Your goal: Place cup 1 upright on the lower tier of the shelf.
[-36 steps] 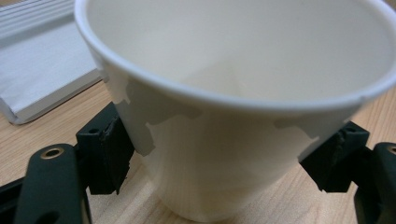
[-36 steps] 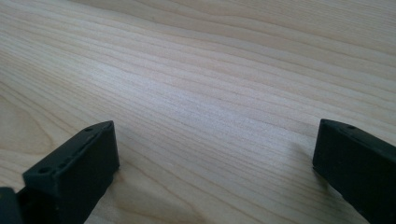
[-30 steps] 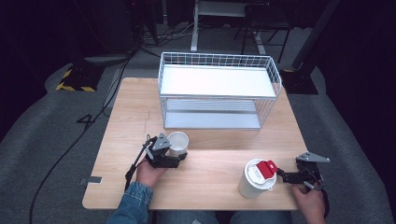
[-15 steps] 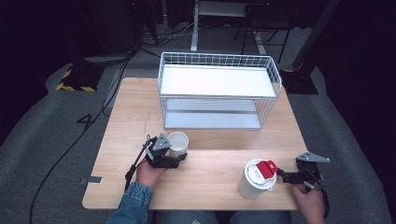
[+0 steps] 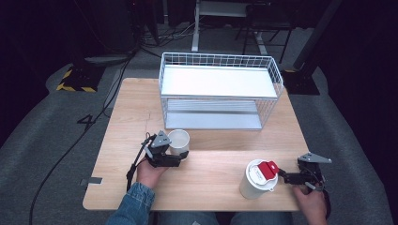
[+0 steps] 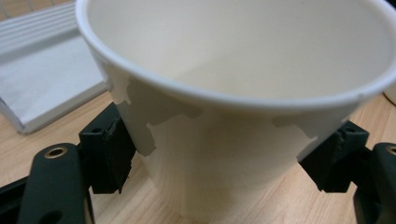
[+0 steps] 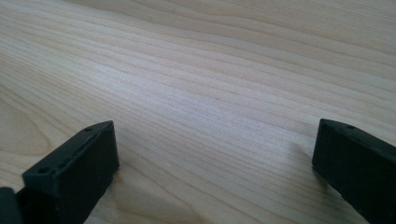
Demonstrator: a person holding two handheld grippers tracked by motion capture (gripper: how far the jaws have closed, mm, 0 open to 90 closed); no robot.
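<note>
The left gripper (image 5: 180,151) clamps the empty paper cup (image 6: 233,93) mid-table (image 5: 216,164). The right gripper (image 5: 281,174) rests wide open beside the lidded cup (image 5: 257,179) near the front edge. Grasping looks done; moving the cup remains.

Left tool (image 5: 180,152) low on the counter (image 5: 216,173), jaws clamped tight, hand (image 5: 149,172) behind it, denim sleeve (image 5: 133,206) at the near edge. Right tool (image 7: 215,163) at the near-right corner, jaws wide apart, nothing between, hand (image 5: 309,199) gripping it.

High view looks down on the table (image 5: 206,168); both claw views sit close above it.
</note>
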